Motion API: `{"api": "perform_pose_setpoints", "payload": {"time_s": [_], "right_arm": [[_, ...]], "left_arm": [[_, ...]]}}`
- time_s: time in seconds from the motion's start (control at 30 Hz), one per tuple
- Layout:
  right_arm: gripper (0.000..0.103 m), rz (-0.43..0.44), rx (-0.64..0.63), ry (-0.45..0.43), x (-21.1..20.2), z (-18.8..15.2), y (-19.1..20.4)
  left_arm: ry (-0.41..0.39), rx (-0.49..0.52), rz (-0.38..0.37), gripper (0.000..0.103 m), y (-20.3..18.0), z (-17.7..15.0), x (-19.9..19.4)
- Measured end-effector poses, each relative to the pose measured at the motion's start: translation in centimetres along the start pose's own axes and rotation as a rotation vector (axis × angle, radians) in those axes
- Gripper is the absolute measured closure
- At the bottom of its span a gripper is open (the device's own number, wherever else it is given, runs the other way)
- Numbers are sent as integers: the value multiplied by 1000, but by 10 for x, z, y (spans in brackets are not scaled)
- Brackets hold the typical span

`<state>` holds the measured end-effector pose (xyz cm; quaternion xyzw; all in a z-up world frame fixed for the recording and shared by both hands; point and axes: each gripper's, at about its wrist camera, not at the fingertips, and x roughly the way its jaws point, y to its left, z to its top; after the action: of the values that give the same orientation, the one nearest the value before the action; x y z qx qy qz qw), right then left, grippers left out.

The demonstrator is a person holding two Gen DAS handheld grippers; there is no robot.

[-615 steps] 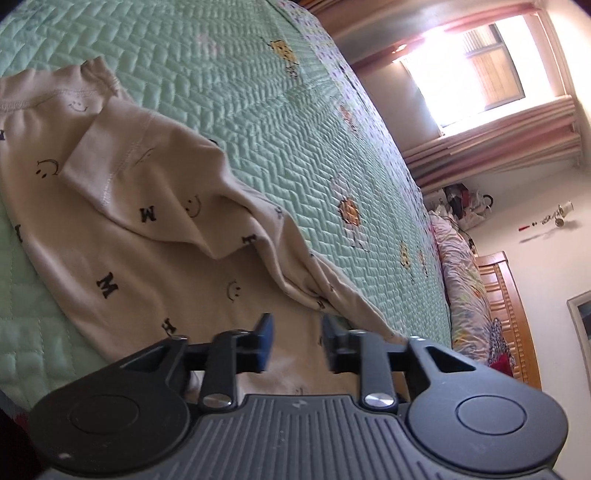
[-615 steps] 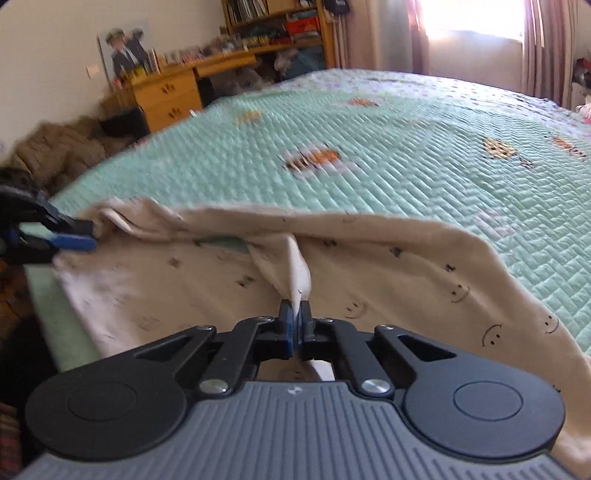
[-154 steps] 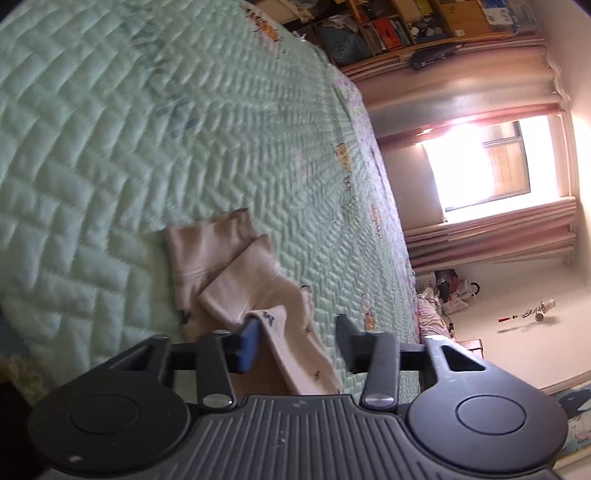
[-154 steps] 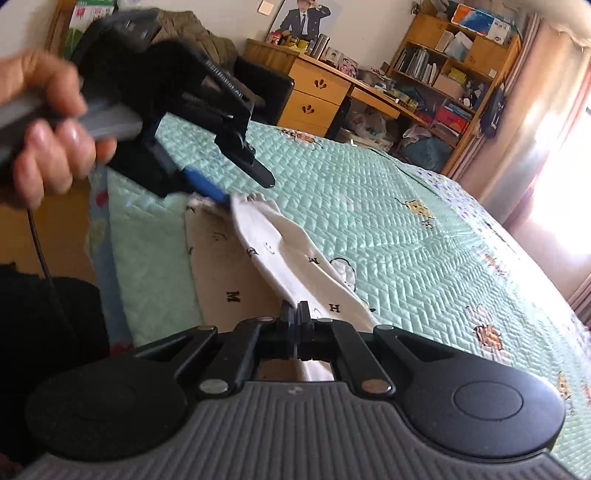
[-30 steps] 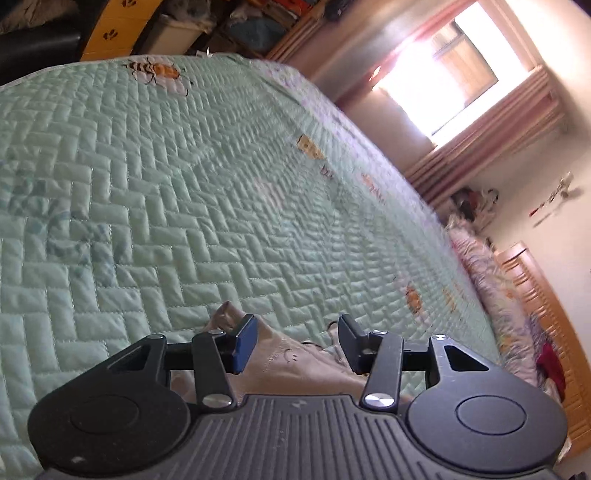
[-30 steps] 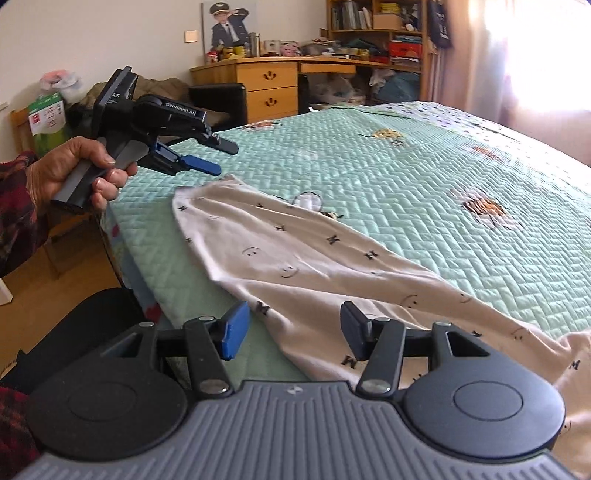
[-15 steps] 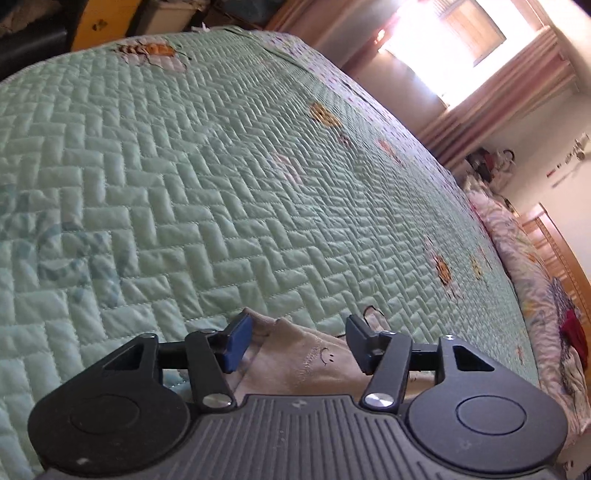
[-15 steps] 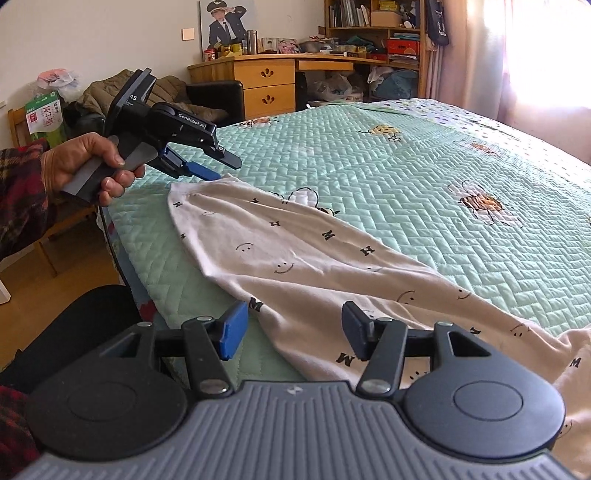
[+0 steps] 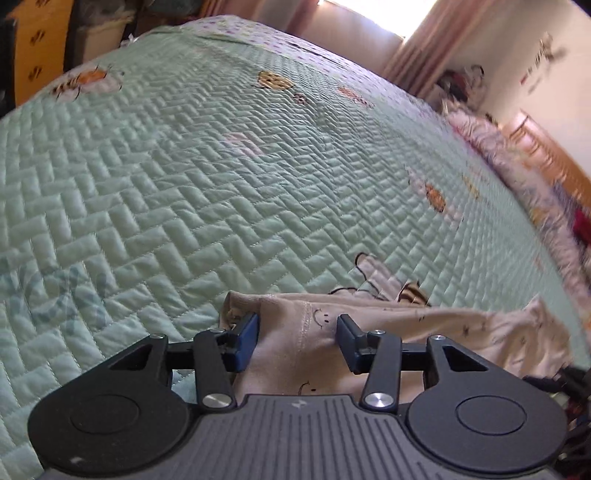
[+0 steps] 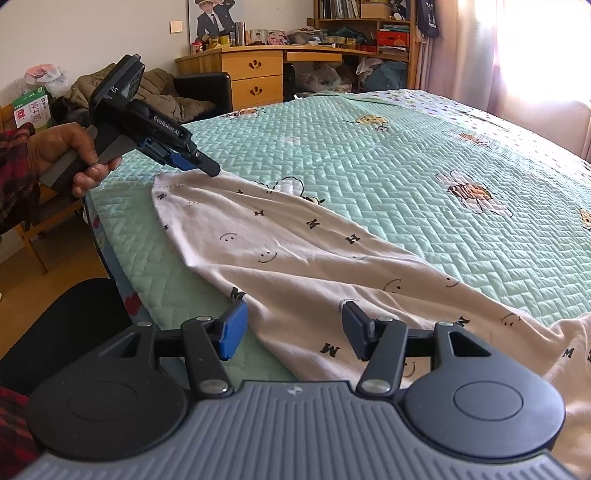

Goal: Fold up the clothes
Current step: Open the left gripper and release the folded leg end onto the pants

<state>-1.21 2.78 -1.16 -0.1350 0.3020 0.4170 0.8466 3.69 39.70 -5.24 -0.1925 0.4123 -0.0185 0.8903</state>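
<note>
A cream garment [image 10: 295, 258] printed with letters and smiley faces lies stretched long across the green quilt [image 10: 406, 166], near the bed's left edge. In the right wrist view my left gripper [image 10: 205, 167], held in a hand [image 10: 74, 155], has its tips at the garment's far end. In the left wrist view the hem [image 9: 295, 332] lies between the left gripper's [image 9: 297, 338] blue pads. Its jaws are closing, with a gap still showing beside the cloth. My right gripper [image 10: 293, 332] stands open over the garment's middle, gripping nothing.
The bed edge [image 10: 110, 240] runs close on the left, with floor and a dark chair [image 10: 74, 314] below it. A wooden desk [image 10: 255, 74] and shelves [image 10: 369, 26] stand behind. Pillows [image 9: 517, 177] and a headboard [image 9: 554, 162] lie far right.
The left gripper has rolled and dropped onto the garment's end, and its jaws have narrowed around the hem. The right gripper has stayed where it was, open.
</note>
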Motion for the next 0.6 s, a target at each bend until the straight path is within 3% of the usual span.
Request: {"api": "perform_pose_setpoints", "payload": {"time_s": [0.07, 0.17, 0.2, 0.37, 0.6], "right_arm": [[44, -1, -5, -1, -1, 0, 1], [44, -6, -7, -7, -3, 0, 0], [44, -7, -5, -9, -4, 0, 0], [44, -12, 4, -17, -5, -1, -2], [44, -10, -1, -22, -8, -2, 0]], "left_arm": [[-9, 19, 32, 71, -4, -2, -1], [-30, 67, 74, 81, -11, -7, -3], [-37, 93, 94, 90, -16, -10, -4], [-108, 195, 206, 95, -45, -26, -16], [-196, 166, 310, 95, -53, -23, -29]]}}
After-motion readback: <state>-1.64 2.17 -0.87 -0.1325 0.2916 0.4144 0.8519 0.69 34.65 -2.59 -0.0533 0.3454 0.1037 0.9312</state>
